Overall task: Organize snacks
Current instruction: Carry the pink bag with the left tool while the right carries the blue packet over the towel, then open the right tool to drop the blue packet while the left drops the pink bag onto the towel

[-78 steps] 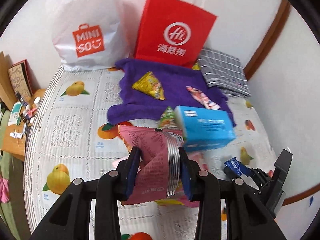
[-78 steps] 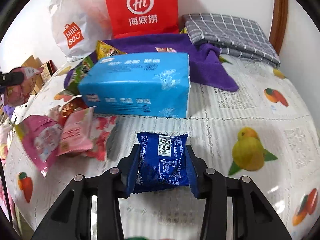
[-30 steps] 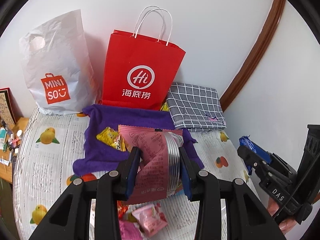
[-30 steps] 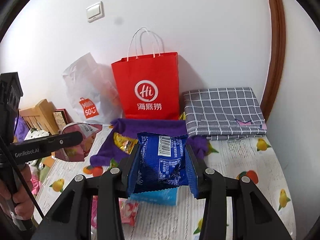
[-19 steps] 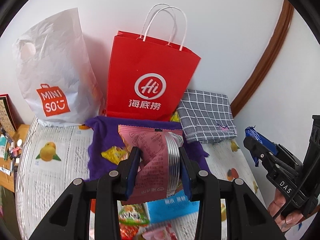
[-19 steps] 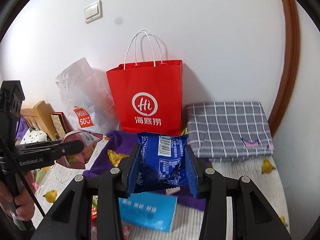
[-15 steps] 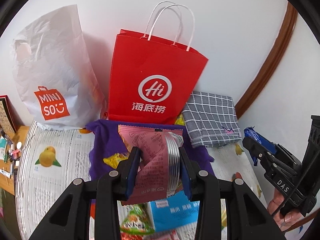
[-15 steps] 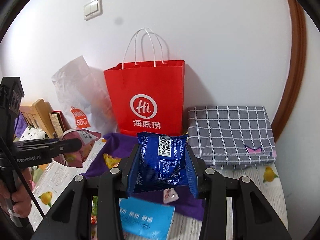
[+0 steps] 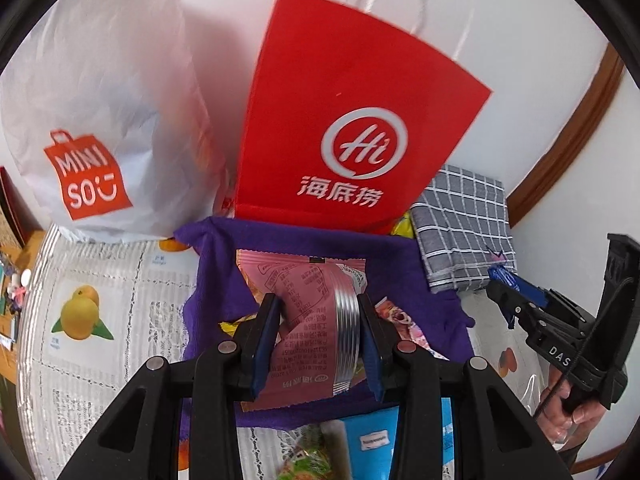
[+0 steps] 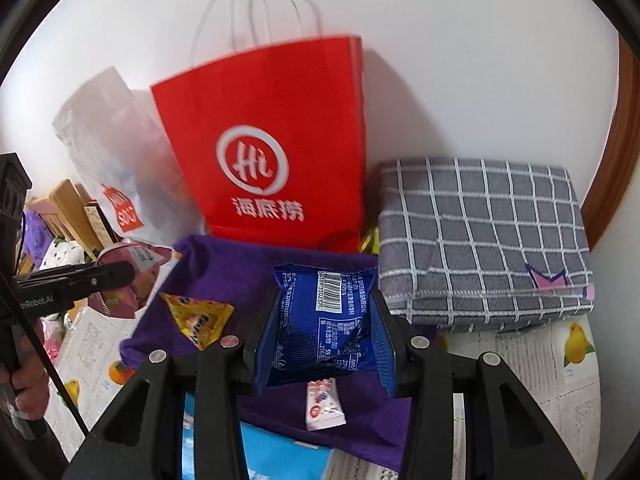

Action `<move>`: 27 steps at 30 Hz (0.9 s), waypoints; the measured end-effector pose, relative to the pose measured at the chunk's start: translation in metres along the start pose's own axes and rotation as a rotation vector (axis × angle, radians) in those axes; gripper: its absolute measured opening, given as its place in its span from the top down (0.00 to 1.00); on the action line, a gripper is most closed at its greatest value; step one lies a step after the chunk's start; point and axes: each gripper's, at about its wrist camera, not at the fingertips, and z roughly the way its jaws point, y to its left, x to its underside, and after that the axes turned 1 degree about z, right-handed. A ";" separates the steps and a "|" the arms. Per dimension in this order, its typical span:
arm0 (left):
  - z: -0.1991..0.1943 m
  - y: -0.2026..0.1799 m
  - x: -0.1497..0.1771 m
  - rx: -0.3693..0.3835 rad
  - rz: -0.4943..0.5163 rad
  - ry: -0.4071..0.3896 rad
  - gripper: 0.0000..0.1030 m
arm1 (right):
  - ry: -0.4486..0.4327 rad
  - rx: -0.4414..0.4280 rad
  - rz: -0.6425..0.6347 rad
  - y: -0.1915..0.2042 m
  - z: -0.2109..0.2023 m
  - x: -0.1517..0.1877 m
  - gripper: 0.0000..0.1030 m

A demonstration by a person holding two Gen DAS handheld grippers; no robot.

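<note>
My left gripper clamps a crumpled pink foil snack packet; my right gripper clamps a blue foil snack packet. Both hang above the purple towel, before the tall red paper bag. Risk: crowding that towel, I may knock the bag over or land on the yellow triangular packet.

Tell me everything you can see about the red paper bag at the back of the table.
The red paper bag stands upright against the white wall, mouth up, with thin white cord handles rising from its rim. Its front carries a white circular "Hi" logo above three white Chinese characters. The paper looks stiff and smooth, with side creases. A white plastic bag stands close at one side, a folded grey checked cloth at the other, and a purple towel lies at its base. What is inside cannot be seen.
</note>
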 end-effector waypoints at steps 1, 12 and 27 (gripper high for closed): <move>0.002 0.003 -0.001 0.002 -0.005 0.005 0.65 | 0.009 0.006 0.000 -0.003 0.003 0.001 0.59; 0.019 0.022 -0.004 0.002 -0.047 0.038 0.65 | 0.198 0.019 -0.001 -0.022 0.061 0.017 0.59; 0.043 0.014 0.006 0.032 -0.040 0.124 0.65 | 0.313 0.015 -0.051 -0.005 0.099 0.035 0.57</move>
